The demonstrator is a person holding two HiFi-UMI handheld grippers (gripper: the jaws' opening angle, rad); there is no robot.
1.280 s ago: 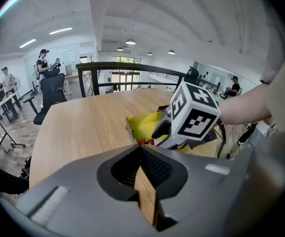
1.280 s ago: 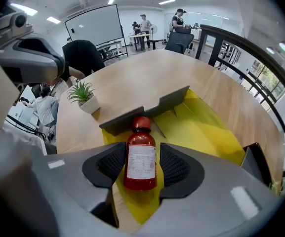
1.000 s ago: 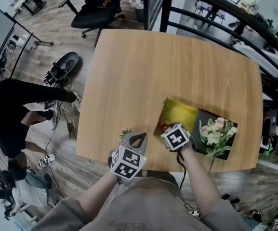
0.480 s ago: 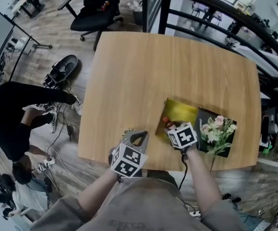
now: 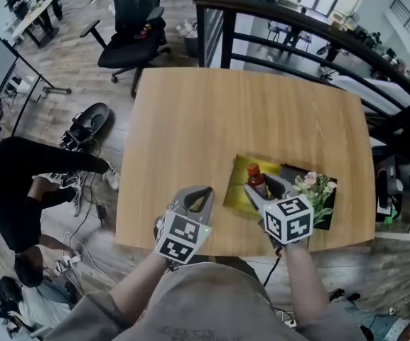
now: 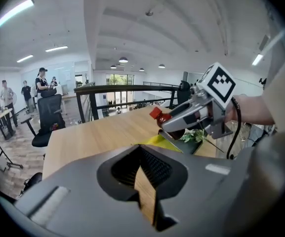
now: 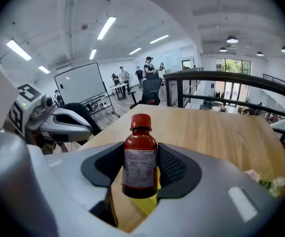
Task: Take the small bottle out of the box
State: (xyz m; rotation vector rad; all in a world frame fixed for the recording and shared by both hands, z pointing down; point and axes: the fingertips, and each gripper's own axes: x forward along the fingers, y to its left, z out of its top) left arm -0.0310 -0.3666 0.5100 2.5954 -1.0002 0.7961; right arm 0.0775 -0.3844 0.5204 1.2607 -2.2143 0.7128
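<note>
- Your left gripper (image 5: 202,190): grey moulded shell, black ribbed pads, white marker cube (image 5: 183,238) printed with black squares.
- Your right gripper (image 5: 261,185): same grey shell, with a second marker cube (image 5: 290,219).
- Black cable (image 5: 271,258): thin, leaving the right gripper's base.
- Sleeves (image 5: 112,310): loose grey-beige fabric, matching your top (image 5: 212,307).

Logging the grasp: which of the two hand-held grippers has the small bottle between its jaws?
The right hand-held gripper: its jaws, just opened a little wider, clamp the upright red-capped small bottle. The left hand-held gripper has its jaws closed on nothing.
</note>
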